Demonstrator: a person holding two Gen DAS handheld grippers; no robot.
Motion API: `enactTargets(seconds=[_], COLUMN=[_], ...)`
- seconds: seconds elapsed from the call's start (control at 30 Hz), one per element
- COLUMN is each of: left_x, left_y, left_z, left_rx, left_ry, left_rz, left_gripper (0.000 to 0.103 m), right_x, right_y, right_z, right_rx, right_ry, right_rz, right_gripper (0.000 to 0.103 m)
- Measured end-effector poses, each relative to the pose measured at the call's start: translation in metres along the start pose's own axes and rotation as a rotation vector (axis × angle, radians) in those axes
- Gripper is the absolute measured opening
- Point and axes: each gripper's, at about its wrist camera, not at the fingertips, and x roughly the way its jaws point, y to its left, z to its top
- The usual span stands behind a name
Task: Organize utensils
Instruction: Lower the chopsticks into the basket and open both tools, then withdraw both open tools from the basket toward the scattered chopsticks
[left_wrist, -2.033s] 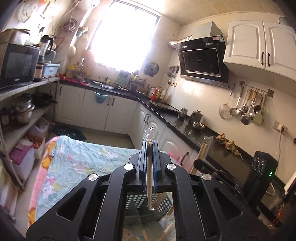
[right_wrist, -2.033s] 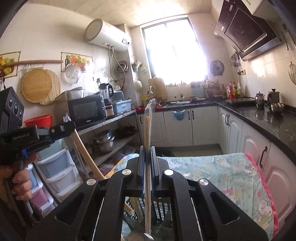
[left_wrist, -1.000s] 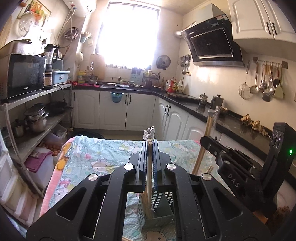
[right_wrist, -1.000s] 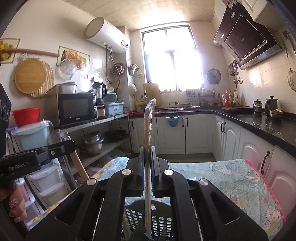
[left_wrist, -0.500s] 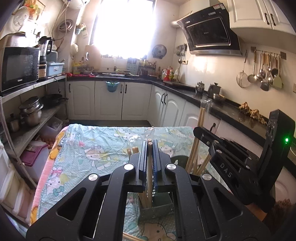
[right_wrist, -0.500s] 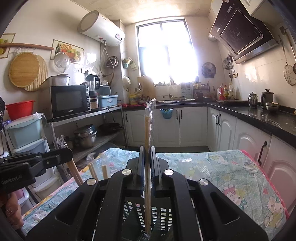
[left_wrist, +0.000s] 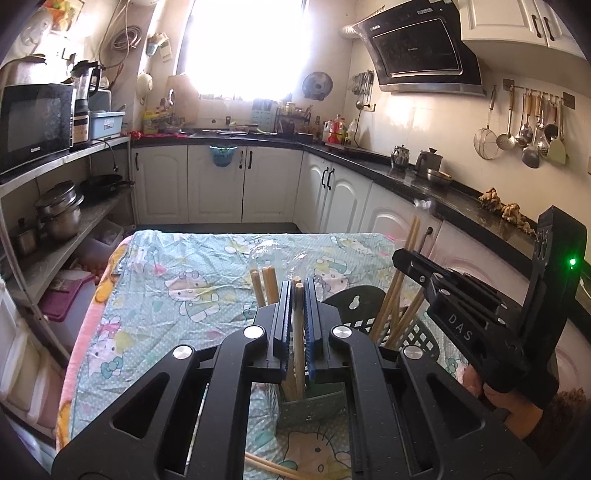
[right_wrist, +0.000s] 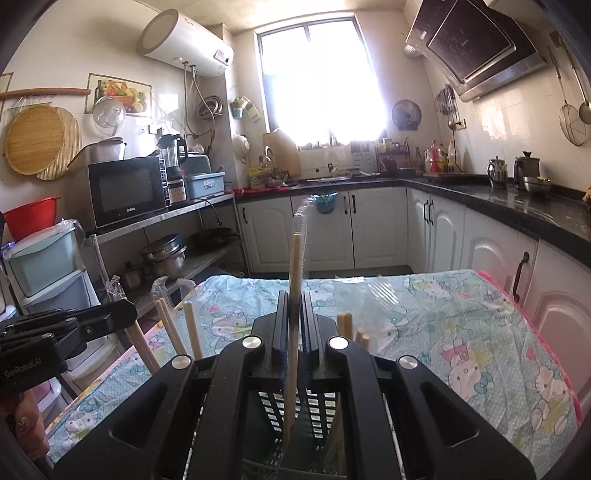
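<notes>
A chopstick pair (left_wrist: 297, 332) is pinched by the left gripper (left_wrist: 297, 295) above the black holder (left_wrist: 417, 334). A wrapped chopstick (right_wrist: 294, 295) is clamped by the right gripper (right_wrist: 293, 306).

**A sunny kitchen**

We see a bright window (right_wrist: 319, 79) at the far wall. White cupboards (left_wrist: 216, 182) run under a black counter (left_wrist: 417, 177). A hood (left_wrist: 421, 55) hangs on the right wall, with ladles (left_wrist: 528, 125) beside it. A microwave (right_wrist: 127, 190) sits on a shelf at the left. A white tank (right_wrist: 184, 44) hangs up high.
</notes>
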Motion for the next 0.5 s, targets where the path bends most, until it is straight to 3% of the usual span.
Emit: enactTargets(seconds=[0.27, 0.4, 0.5], left_x=[0.000, -0.004, -0.009], left_y=[0.006, 0.008, 0.008], left_z=[-0.003, -0.004, -0.003], left_rx=[-0.023, -0.035, -0.041], left_ry=[0.021, 0.025, 0.017], left_rz=[0.010, 0.015, 0.017], left_gripper=[0.018, 0.034, 0.039], right_x=[-0.004, -0.008, -0.011], right_y=[0.000, 0.000, -0.001], right_z=[-0.001, -0.001, -0.001], right_rx=[0.007, 0.004, 0.002], right_ry=[0.025, 0.037, 0.040], right_rz=[0.006, 0.000, -0.003], right_gripper=[0.025, 0.031, 0.033])
